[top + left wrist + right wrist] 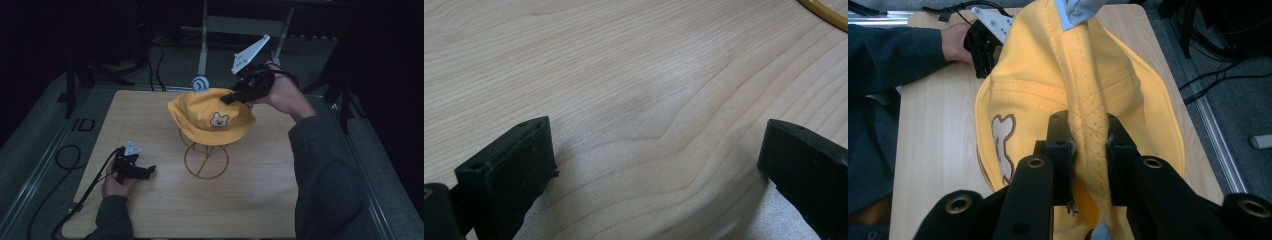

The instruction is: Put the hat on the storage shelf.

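A yellow bucket hat (210, 116) with a small bear face on its front sits on top of a yellow wire stand (205, 159) in the middle of the wooden table (260, 195). My right gripper (226, 98) is at the hat's far right side, shut on a pinched fold of the crown (1089, 135). The hat's yellow cloth (1048, 95) spreads out beyond the jaws. My left gripper (149, 171) rests low on the table at the front left, open, with bare wood between its jaws (654, 150).
A blue-grey round piece (200, 83) sticks up behind the hat. The stand's ring foot (824, 11) shows at the top right of the left gripper view. A metal frame (245, 25) stands behind the table, and cables (65, 155) lie on the floor at left.
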The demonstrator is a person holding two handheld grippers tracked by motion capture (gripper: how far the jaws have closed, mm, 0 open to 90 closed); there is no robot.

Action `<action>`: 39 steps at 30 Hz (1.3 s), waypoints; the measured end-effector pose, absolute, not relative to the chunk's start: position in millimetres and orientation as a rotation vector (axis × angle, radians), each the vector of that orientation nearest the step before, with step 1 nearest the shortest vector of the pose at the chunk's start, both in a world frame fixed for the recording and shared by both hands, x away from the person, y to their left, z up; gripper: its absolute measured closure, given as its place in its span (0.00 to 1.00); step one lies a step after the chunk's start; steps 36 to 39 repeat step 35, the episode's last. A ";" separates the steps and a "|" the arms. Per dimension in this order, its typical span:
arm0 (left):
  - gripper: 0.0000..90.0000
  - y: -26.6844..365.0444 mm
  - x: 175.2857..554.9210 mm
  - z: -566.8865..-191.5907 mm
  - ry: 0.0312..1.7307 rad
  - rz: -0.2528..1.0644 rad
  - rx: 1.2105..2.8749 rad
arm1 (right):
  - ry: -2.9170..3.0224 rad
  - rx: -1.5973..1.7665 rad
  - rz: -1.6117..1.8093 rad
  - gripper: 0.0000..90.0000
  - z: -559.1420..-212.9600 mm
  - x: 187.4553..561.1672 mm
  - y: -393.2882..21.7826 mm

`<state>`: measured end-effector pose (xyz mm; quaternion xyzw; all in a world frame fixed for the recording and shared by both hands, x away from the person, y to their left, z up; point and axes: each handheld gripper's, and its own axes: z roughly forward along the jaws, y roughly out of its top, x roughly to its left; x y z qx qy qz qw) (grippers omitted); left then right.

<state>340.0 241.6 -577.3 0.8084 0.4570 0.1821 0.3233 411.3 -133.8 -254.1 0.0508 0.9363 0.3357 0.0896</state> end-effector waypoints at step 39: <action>0.02 241.7 340.1 -577.4 1.198 0.478 2.121 | 2.790 0.300 0.914 0.28 -270.2 417.6 -115.0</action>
